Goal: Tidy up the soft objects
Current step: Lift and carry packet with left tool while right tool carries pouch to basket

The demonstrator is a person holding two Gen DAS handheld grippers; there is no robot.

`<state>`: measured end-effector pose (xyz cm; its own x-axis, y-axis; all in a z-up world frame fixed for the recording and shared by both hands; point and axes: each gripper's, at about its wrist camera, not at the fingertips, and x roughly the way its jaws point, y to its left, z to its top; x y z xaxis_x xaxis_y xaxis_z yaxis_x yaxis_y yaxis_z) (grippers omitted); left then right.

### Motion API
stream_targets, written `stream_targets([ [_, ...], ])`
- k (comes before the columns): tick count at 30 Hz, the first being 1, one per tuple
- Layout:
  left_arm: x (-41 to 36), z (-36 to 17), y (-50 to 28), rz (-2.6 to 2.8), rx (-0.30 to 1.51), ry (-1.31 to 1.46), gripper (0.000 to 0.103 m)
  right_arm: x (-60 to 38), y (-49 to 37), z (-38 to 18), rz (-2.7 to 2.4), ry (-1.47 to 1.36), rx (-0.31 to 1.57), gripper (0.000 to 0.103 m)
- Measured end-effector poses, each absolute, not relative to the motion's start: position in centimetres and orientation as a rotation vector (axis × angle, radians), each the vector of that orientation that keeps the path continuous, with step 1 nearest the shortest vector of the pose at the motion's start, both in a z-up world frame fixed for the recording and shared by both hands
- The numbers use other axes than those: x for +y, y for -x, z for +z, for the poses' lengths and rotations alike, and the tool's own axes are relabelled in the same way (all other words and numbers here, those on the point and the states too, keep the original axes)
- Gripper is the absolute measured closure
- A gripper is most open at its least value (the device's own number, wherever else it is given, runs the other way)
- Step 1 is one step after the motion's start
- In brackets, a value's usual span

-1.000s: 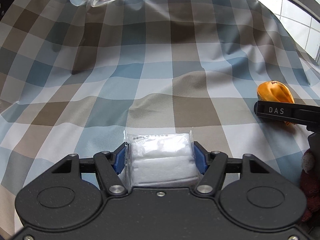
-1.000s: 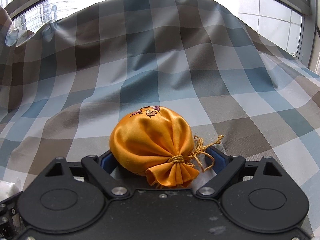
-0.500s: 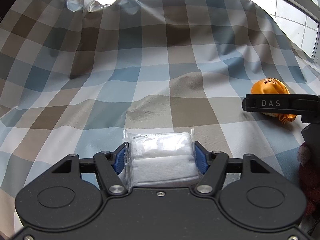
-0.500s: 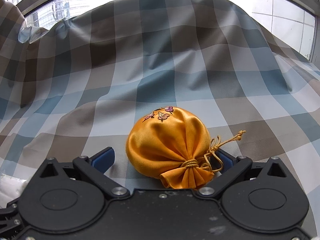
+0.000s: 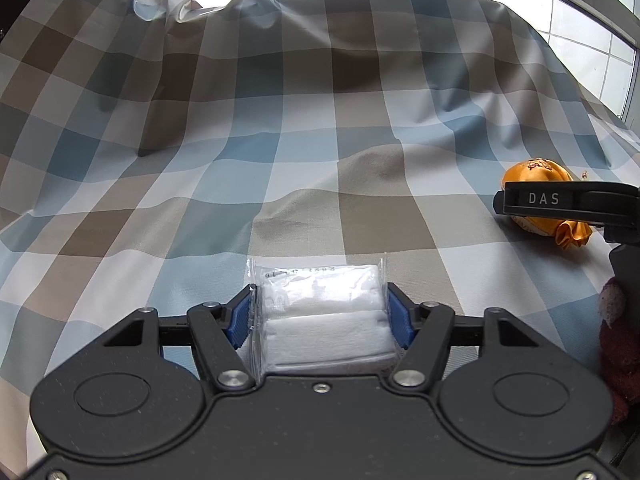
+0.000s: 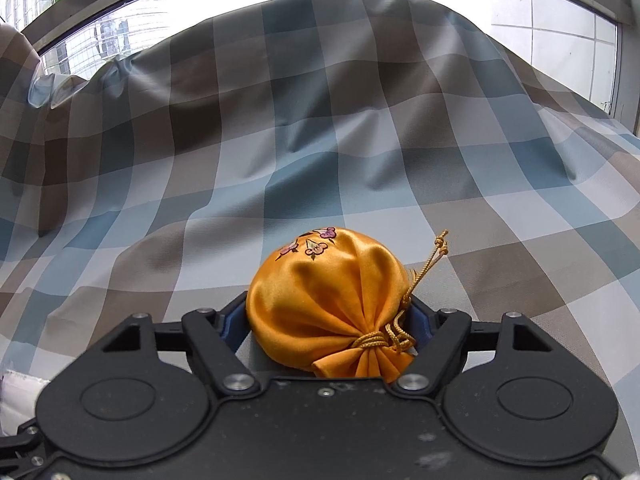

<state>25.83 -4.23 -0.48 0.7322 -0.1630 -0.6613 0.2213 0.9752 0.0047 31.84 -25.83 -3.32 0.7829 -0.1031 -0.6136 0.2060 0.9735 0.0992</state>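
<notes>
left wrist view: left gripper (image 5: 319,316) has its blue pads (image 5: 239,320) pressed on both short sides of a clear plastic packet of white pads (image 5: 320,318), jaws narrowing a touch more on it. packet is flat, rectangular, crinkly film with a sealed flap at each side, soft white cottony layers inside, faint print along its far edge. it sits low over the checked cloth (image 5: 280,152); cannot tell if it rests on it.

only this view shows the right gripper from the side: a black finger marked "das" (image 5: 560,199) crosses in front of the orange pouch (image 5: 532,172), well off to the right of the packet. also only here, a dark red fuzzy plush thing (image 5: 620,344) at the right edge, right of the packet, mostly cut off.

right wrist view: right gripper (image 6: 326,320) has the orange pouch (image 6: 324,300) between its jaws, which are closing; blue pads (image 6: 234,320) sit right at the pouch sides, left one looks to touch, right one is hidden behind the cord, so a firm hold i cannot tell. pouch is shiny satin, round and puffy, gathered neck tied with a twisted gold cord (image 6: 428,264), small pink flower embroidery on top. it lies on the cloth.

only this view shows a white bit (image 6: 16,396) at the lower left corner, left of the pouch.

cloth is matte woven check in blue, brown, white, wrinkled, rising behind both items; windows (image 6: 560,36) beyond.
</notes>
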Motion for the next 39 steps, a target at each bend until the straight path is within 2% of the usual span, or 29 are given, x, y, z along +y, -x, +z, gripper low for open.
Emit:
stream_targets([
  [19, -3.4, 0.2, -23.9, -0.175, 0.781, -0.044, 0.043, -24.7, -26.5, -2.7, -0.141, -0.069, 0.676, 0.028],
  [30, -0.8, 3.9, -17.9, -0.143, 0.759, 0.009, 0.043, -24.6, -17.5, 3.0, -0.132, -0.062, 0.496, 0.029],
  [39, -1.0, 5.6, -13.3, -0.183, 0.753, -0.016, 0.043, -23.3, -13.2, 6.2, -0.102, -0.080, 0.557, 0.029],
])
